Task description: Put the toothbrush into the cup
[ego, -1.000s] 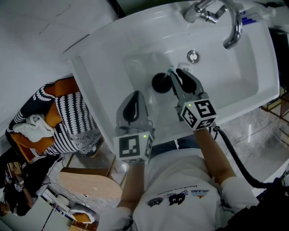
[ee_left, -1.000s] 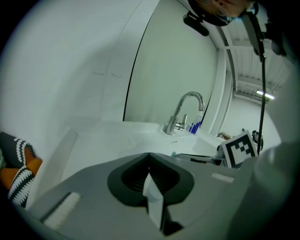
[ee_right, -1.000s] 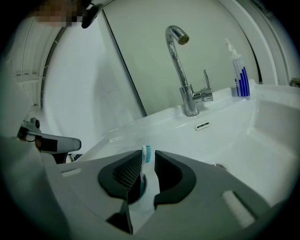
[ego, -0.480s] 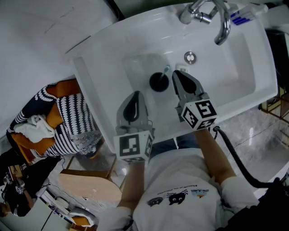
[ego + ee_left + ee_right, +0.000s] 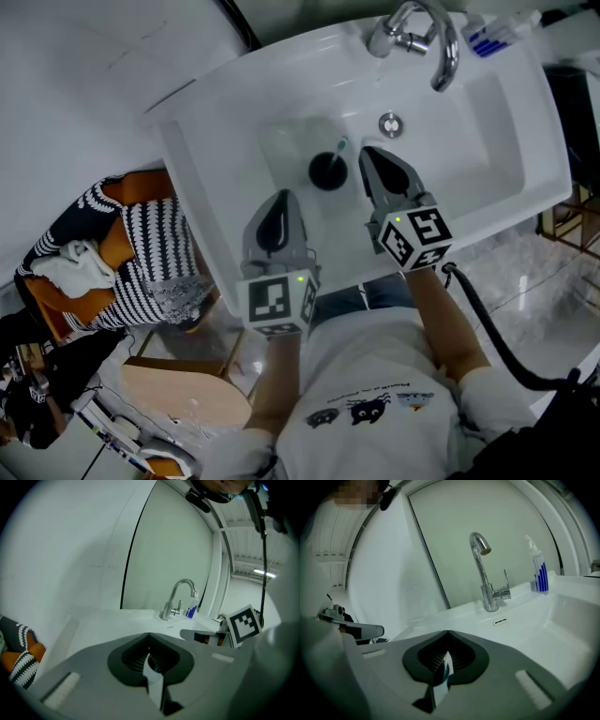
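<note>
a black cup (image 5: 327, 172) is seen in the white sink (image 5: 487, 131), with the toothbrush (image 5: 341, 147) stood inside it, teal end up. the cup is shown only in the head view. the left gripper (image 5: 149, 634) and right gripper (image 5: 447, 632) are pressed together with nothing held, the right just beside the cup

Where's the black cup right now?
Head view: the round black cup stands in the white sink basin, just left of the right gripper, near the metal drain.
</note>
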A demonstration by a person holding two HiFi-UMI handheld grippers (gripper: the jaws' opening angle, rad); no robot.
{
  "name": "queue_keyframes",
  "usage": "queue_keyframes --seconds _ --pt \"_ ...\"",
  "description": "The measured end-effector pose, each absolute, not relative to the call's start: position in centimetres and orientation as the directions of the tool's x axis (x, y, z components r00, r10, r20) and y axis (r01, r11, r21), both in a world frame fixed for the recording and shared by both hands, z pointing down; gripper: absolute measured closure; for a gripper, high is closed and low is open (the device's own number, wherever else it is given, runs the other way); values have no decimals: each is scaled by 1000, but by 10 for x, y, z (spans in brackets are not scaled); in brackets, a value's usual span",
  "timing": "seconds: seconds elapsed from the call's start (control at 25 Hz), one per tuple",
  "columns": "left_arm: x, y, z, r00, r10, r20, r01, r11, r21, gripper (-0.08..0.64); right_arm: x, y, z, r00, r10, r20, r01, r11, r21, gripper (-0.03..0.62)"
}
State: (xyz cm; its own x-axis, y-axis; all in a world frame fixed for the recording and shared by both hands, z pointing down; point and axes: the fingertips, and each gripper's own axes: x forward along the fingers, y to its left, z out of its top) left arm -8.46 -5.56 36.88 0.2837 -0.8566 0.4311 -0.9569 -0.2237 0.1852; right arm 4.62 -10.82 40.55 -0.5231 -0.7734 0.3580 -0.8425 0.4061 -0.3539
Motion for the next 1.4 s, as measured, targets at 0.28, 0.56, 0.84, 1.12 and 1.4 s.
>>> queue_keyframes --seconds 0.28,0.56,0.84,1.12,1.4 --pt "-85 -53 363 285 -862 419 -956 -227 185 560 43 -104 397 -525 -770 362 -844 418 -336 592" --pt "-85 -52 360 291 -866 408 -955 -235 183 560 44 -105 388 -523 -774 357 -847 424 -321 592" --pt "-85 -54 359 293 -864 409 -954 -238 181 560 44 -106 387 -522 -773 360 -848 424 -319 592" --pt "-86 -53 360 297 -863 408 -953 -241 182 560 42 -105 388 -519 -774 364 -850 423 -313 592" --pt "-86 -51 361 297 -862 411 -953 -239 187 560 43 -103 388 -517 -774 366 -851 421 -313 592"
